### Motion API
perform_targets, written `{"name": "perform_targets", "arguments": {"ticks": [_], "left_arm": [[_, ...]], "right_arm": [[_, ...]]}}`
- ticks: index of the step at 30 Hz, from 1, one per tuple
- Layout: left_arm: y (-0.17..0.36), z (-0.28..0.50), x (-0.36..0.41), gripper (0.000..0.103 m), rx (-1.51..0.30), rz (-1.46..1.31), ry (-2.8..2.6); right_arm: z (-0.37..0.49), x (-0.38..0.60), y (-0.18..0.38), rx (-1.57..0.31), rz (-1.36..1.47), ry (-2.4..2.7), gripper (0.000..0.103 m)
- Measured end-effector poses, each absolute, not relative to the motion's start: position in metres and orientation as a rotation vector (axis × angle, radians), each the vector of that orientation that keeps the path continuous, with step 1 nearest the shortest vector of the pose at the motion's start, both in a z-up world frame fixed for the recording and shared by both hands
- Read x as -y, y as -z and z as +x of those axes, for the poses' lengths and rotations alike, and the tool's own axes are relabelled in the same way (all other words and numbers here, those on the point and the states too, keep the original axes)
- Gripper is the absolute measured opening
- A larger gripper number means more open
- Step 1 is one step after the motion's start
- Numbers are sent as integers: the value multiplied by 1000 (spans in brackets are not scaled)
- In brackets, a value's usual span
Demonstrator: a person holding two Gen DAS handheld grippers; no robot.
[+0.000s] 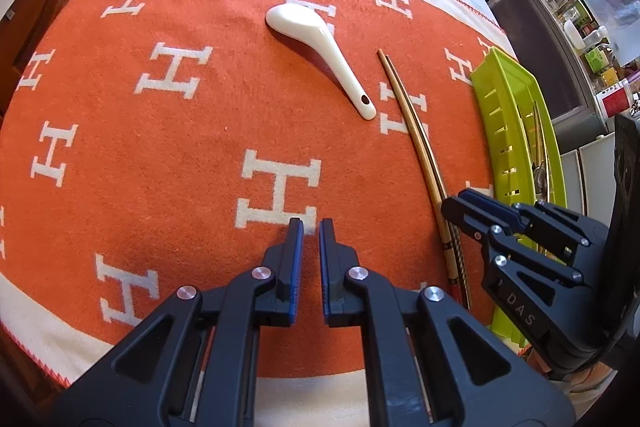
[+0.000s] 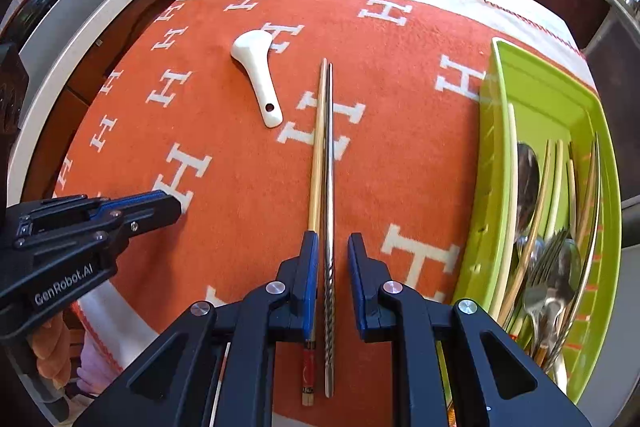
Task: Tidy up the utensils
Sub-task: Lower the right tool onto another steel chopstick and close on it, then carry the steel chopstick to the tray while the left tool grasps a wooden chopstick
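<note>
An orange cloth (image 2: 248, 211) with white H letters and a pale, red-stitched border covers the table; dark wooden cabinets and a pale counter edge ring it on the far side. On the cloth lie a white spoon (image 2: 256, 67) and, just right of it, two chopsticks side by side, touching along most of their length. The spoon is glossy ceramic, with a deep rounded bowl on the far end and a short handle pierced by a hole at the near end. The left chopstick (image 2: 318, 147) is pale wood with a red and dark painted butt; the right chopstick (image 2: 329, 187) is silvery metal with a twisted grip near its butt. At the right edge of the cloth stands a lime-green plastic tray (image 2: 552, 83) with slotted walls, holding metal spoons, forks and more pale chopsticks in its near half. The right gripper (image 2: 333, 247) points steeply down over the chopsticks, its blue-padded fingers a little apart: the metal stick runs in the gap between them, the wooden one passes under the left finger, and neither pad visibly presses on the sticks. The left gripper (image 1: 310, 227) also points steeply down, over bare cloth left of the chopsticks and well short of the spoon, its fingers drawn nearly together with nothing between them.
</note>
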State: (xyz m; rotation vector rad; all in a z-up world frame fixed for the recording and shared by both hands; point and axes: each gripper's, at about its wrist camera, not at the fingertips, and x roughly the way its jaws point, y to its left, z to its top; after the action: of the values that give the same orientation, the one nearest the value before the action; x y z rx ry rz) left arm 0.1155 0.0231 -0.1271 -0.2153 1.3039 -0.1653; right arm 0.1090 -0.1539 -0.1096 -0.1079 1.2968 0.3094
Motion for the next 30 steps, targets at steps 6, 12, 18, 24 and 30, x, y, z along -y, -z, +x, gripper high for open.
{"name": "perform_targets", "arguments": {"ticks": [6,12,18,24,30], "left_arm": [[127,116,-25,4,-1303,-220,173],[131,116,-23,4,-1313,-220,175],[127,116,-14,4,-1307,-196,186],[123,117,0,4,-1311,-190,211],[121,122,28,4,-1318,-195,257]], "right_arm": [[119,151,114,-1324,-141,-284,15],[117,146,118,-1312,-198,-285,15],[111,146,117,-1288,-143,-282,5],[104,167,106,-1276,15,-284,5],[89,191,83,-1223,115,-292,5]]}}
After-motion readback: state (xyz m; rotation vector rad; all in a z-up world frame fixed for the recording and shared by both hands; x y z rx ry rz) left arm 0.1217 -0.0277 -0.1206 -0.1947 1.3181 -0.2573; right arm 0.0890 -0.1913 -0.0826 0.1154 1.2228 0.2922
